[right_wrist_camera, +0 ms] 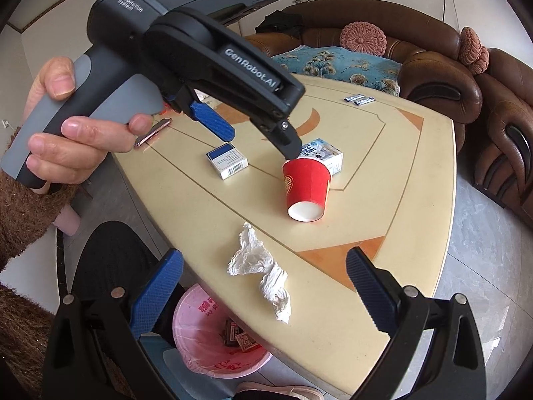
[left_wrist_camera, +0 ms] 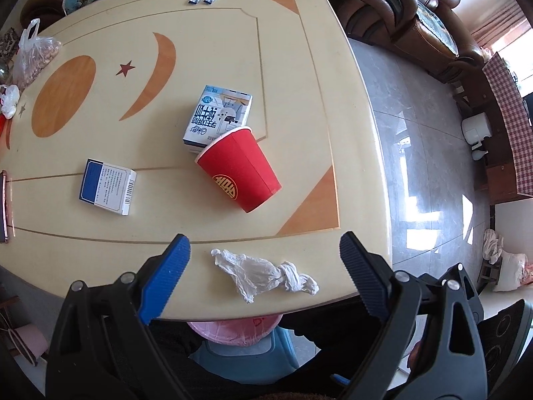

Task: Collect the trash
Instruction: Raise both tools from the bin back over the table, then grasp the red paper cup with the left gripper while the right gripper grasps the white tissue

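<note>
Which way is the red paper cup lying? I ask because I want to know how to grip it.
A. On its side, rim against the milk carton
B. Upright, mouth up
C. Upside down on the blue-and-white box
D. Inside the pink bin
A: the red paper cup lies tipped on its side on the table, its open rim against the milk carton and its base facing the near edge.

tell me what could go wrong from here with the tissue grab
1. The crumpled white tissue lies near the rim of the cream table, above the pink-lined bin; a nudge could drop it on the floor instead.
2. The tipped red paper cup rests against the blue-and-white carton and might roll if bumped.
3. Both open hand-held grippers, left and right, aim at the tissue and could collide.
</note>
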Demonstrator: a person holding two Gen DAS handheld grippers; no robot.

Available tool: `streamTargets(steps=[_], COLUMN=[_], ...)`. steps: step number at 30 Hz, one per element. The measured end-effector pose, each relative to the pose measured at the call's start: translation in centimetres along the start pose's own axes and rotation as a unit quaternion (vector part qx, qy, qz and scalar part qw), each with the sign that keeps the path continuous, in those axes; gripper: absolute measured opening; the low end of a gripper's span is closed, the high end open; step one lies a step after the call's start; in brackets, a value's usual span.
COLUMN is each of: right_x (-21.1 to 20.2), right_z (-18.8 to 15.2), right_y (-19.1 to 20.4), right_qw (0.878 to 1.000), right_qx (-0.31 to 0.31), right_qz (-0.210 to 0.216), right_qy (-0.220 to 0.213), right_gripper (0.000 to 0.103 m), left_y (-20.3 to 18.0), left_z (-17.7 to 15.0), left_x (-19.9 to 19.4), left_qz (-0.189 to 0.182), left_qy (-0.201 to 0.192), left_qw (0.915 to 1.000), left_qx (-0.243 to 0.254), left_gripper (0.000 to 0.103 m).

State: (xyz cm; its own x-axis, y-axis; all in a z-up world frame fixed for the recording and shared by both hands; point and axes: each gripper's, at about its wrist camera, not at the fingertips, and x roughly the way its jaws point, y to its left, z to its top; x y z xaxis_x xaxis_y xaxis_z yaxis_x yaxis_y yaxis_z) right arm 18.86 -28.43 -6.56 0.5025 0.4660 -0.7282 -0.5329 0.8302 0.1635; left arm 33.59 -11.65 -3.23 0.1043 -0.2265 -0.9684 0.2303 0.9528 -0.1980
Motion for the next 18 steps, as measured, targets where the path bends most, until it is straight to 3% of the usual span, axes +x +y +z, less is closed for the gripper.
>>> streamTargets(steps=[15, 18], right_x=[6.2, 8.0], right_z=[-1.0, -1.7], right_y=[-0.9, -1.0], right_qw=[0.998, 0.997], right_qx=[-0.009, -0.016], right_qz=[0.041, 0.031], right_qy=[0.054, 0.071], right_gripper=[0.096, 0.096], left_y=[0.9, 1.3], left_z=[2.4, 2.8], left_x=[6.0, 7.1], left_qz=[-0.005, -0.012], left_qy=[0.034, 0.039], left_qw=[0.9987, 0.998], left_qx=[-0.037, -0.049], left_gripper=[0.089, 0.089])
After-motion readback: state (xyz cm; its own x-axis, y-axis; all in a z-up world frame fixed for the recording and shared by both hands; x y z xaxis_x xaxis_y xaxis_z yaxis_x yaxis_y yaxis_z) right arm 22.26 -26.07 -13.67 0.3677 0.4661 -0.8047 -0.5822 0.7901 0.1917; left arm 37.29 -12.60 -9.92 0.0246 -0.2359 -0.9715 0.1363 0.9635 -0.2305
